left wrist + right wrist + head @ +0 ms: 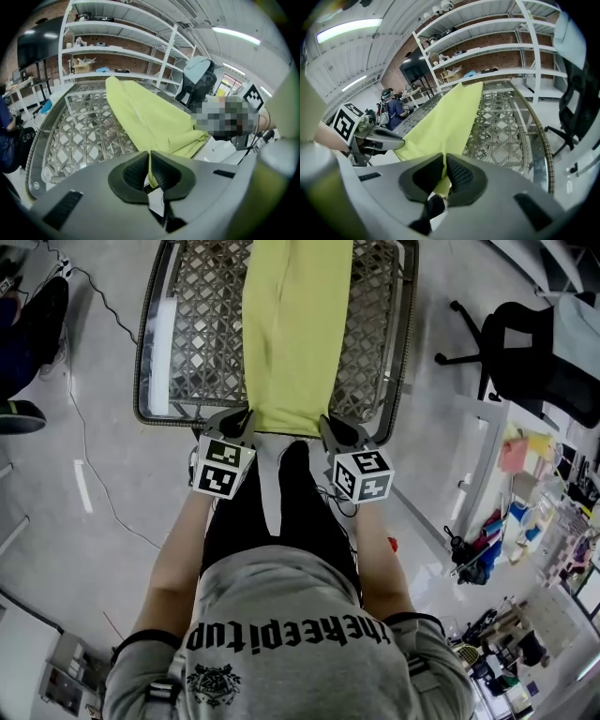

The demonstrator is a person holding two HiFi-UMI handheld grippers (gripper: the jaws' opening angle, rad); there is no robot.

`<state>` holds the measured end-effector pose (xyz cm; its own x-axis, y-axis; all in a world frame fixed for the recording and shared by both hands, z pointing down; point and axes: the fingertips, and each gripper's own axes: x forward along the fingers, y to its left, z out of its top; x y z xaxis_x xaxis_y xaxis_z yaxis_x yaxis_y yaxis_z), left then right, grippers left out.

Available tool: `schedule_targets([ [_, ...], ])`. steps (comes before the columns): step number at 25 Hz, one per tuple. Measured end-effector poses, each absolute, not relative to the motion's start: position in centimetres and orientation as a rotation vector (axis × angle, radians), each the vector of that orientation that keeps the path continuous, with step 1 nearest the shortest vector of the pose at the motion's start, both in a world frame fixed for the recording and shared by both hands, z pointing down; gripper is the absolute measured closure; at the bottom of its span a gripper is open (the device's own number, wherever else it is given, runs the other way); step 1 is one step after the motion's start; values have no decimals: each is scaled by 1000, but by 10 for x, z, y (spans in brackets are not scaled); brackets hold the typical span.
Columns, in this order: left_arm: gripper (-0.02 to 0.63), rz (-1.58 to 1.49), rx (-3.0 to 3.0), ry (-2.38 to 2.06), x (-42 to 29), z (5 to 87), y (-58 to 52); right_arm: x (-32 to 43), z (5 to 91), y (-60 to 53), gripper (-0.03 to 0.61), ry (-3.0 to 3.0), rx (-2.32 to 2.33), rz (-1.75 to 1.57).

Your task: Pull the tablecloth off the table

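table point(192, 329): rectangular, with a lattice top inside a dark rim; it stands directly in front of the person. tablecloth point(298, 334): a yellow-green strip that lies along the middle of the table. it is narrower than the top, so lattice shows on both sides. its near end reaches just past the near rim, toward the person.

left gripper point(246, 420): jaws closed on the near left corner of the tablecloth. the left gripper view shows a thin fold of cloth pinched between the pads point(164, 173). right gripper point(330, 424): jaws closed on the near right corner. the right gripper view shows the cloth edge clamped in the same way.

handling, as a judgement: the fabric looks thin, light and limp. it creases and bunches near the grip, so it transmits pull only, never push. expect it to slide with little resistance. a hem may catch if the lattice is open; whether a pane covers it cannot be told.

hold points: the two near corners, as gripped now. a thin edge can slip out, so seat a fold deep inside the pads. load both sides evenly to keep the strip straight.
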<state>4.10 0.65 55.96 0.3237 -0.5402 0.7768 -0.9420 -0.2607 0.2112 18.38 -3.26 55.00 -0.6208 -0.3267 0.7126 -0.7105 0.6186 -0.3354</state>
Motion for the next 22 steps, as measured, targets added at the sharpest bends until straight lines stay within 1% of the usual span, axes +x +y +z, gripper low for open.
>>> schedule_targets([
  [6,589,747,2037,-1316,42,517,17,183,516,-14,548,-2295,794,804],
  [16,589,664,2121,-1209,45,455,64,191,453,37,548,-2363,703,852],
  [22,589,599,2163,-1272,33,426,45,182,420,22,548,-2433,773,760],
])
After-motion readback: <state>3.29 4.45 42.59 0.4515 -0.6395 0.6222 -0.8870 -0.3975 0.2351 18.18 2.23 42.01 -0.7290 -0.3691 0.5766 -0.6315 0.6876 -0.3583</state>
